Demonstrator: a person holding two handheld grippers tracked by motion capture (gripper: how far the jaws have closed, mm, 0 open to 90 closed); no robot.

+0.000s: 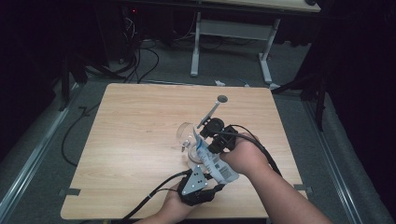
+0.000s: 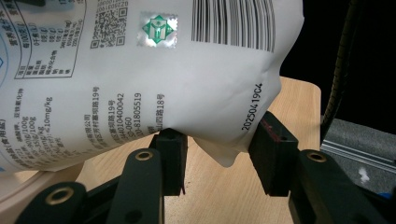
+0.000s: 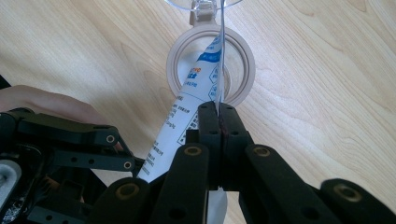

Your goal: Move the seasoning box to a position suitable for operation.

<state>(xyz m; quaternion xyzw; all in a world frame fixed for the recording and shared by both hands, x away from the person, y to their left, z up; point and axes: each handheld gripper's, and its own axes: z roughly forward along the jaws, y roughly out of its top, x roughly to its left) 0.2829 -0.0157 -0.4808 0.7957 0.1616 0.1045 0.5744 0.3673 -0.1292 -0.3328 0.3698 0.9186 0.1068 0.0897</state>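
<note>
Dark room, cables on the grey floor (image 1: 154,70), light wood counter (image 1: 135,121) lit in the middle. I have the white printed pouch (image 1: 211,161) held up over the counter's near right part, running slantwise between both tongs. Right tongs (image 3: 218,108) are fully closed, jaws pinched on the pouch's thin top edge; in the right gripper view that edge stands as a narrow strip rising from between the pads, straight over the round mouth of a clear jar (image 3: 211,65) that stands on the counter below. Jar's hinged clear lid (image 1: 185,132) is flipped open on the far left side of it in the high view. Left tongs (image 2: 219,154) are partway open at the pouch's bottom end: in the left gripper view the left pad touches the bulging underside of the bag, the right pad sits against the lower corner near the printed date code; I cannot tell if they are actually squeezing or just cradling it. In the high view the left tongs (image 1: 198,184) sit near the counter's front edge, right tongs (image 1: 205,135) farther in, above the jar. A long-handled scoop (image 1: 212,112) lies on the counter just beyond the right tongs, bowl end pointing toward the far edge.
</note>
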